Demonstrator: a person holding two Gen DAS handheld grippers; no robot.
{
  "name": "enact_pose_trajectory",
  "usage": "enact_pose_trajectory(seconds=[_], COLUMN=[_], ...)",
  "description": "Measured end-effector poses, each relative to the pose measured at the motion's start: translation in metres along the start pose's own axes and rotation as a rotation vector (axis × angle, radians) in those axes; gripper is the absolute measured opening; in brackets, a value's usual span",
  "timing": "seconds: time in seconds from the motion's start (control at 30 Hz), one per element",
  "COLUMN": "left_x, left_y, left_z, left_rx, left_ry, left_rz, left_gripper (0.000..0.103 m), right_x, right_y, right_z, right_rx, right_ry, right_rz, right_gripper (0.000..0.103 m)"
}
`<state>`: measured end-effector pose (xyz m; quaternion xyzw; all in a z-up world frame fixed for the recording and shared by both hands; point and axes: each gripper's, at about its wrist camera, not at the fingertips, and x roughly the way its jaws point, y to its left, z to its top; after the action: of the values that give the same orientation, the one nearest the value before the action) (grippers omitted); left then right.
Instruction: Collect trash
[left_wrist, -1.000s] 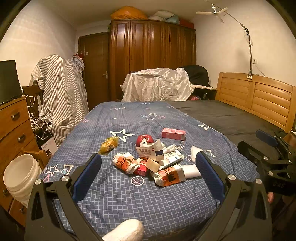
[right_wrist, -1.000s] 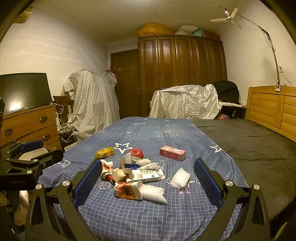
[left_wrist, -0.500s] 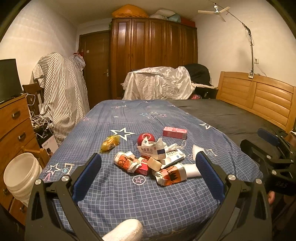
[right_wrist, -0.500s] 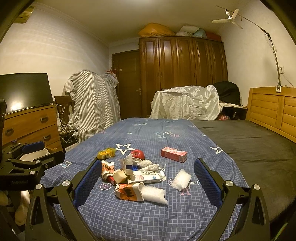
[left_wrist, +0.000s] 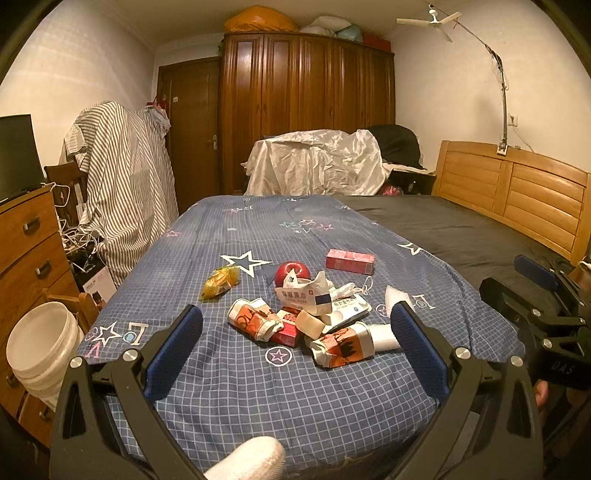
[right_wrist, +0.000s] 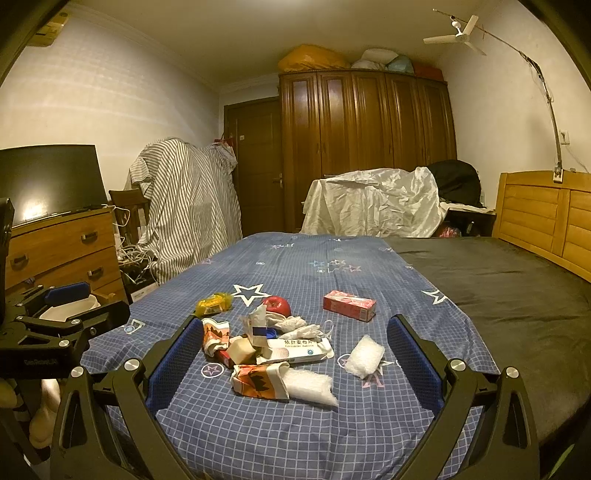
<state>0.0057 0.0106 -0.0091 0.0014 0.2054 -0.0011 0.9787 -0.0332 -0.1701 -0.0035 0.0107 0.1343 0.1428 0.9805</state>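
A heap of trash (left_wrist: 310, 317) lies on the blue checked bedspread (left_wrist: 258, 391) near the foot of the bed, straight ahead at 12 o'clock from both cameras. In the heap are two crumpled orange cartons (left_wrist: 255, 323), a white tablet box (right_wrist: 299, 349), a small red packet (left_wrist: 286, 332) and crushed white paper. A red apple (left_wrist: 293, 271) sits at the heap's far edge, a yellow wrapper (left_wrist: 219, 282) lies apart at 11 o'clock, and a pink box (left_wrist: 350, 260) lies apart at 1 o'clock. Two pieces of bubble wrap show in the right wrist view: one touching the nearest carton, one (right_wrist: 364, 356) alone at 1 o'clock. The left hand-held gripper (left_wrist: 295, 347) hangs short of the heap with its blue pads spread wide and nothing between them; the right hand-held gripper (right_wrist: 295, 358) is likewise spread wide and holds nothing. Nothing stands between either one and the heap. A white bucket (left_wrist: 44, 347) stands on the floor at 9 o'clock beside a wooden dresser (left_wrist: 26, 251). Beyond the bed are a striped cloth draped over a chair (left_wrist: 125, 177), a white sheet over furniture (left_wrist: 317, 166), a tall wooden wardrobe (left_wrist: 306, 110) and a door. The bed's wooden headboard (left_wrist: 517, 195) runs along at 2 o'clock, and the bare mattress beside the bedspread is dark.
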Motion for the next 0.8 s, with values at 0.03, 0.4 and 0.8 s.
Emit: enact_pose_trajectory(seconds=[0.03,0.4,0.8], left_x=[0.0000,0.0011,0.0027], left_y=[0.0003,0.0005,0.0007], left_z=[-0.0004,-0.0001,-0.0005], left_rx=[0.001,-0.001,-0.003], left_ry=[0.001,0.008,0.013], left_rz=[0.000,0.000,-0.001], left_gripper=[0.098,0.098,0.098], right_x=[0.0003,0.0023,0.0045], right_y=[0.0004,0.0007,0.0024], right_z=[0.0002,-0.0007,-0.0018], right_rx=[0.000,0.000,-0.004], right_ry=[0.001,0.001,0.004], right_rz=[0.002,0.002,0.006], right_gripper=[0.099,0.099,0.099])
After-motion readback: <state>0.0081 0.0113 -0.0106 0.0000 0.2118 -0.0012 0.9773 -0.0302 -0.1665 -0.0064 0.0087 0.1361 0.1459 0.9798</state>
